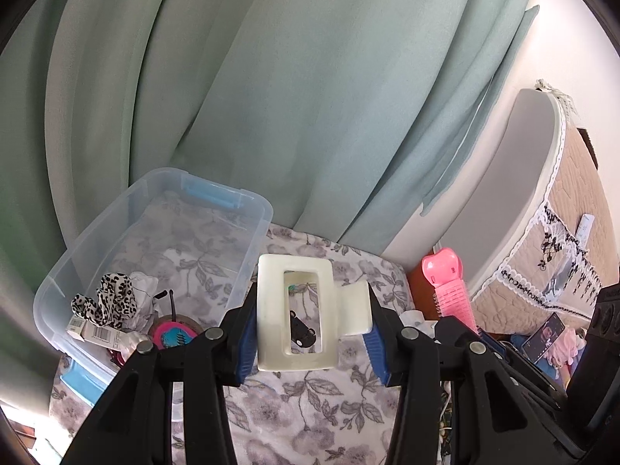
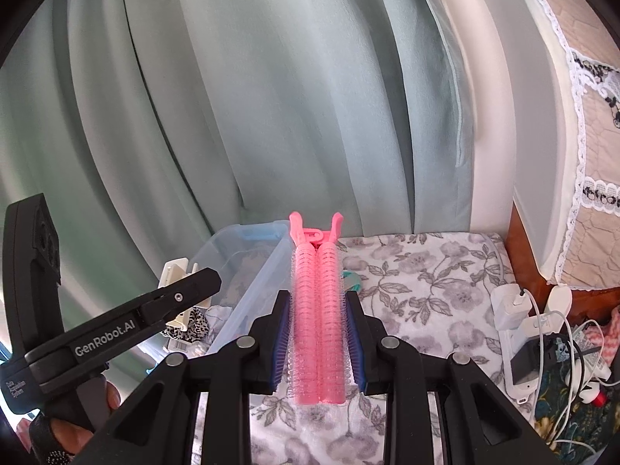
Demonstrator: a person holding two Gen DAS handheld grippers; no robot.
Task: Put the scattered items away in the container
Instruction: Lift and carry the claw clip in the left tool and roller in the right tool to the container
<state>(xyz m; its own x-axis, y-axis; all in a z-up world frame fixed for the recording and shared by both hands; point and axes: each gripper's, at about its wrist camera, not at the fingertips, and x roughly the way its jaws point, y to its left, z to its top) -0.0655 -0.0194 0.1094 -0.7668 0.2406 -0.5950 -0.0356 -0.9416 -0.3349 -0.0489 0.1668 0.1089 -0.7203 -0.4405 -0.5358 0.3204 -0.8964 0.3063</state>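
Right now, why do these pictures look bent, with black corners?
Both views come through fisheye lenses: in the left wrist view the green curtain bows and the corners go black; in the right wrist view the pink hair roller clip is sharp, while daylight washes out the wall at right.

Container: near corner hidden behind left gripper arm; contents partly hidden, small items too jumbled to identify. Phone: screen too small to read. Hand: cut off by bottom-left edge.
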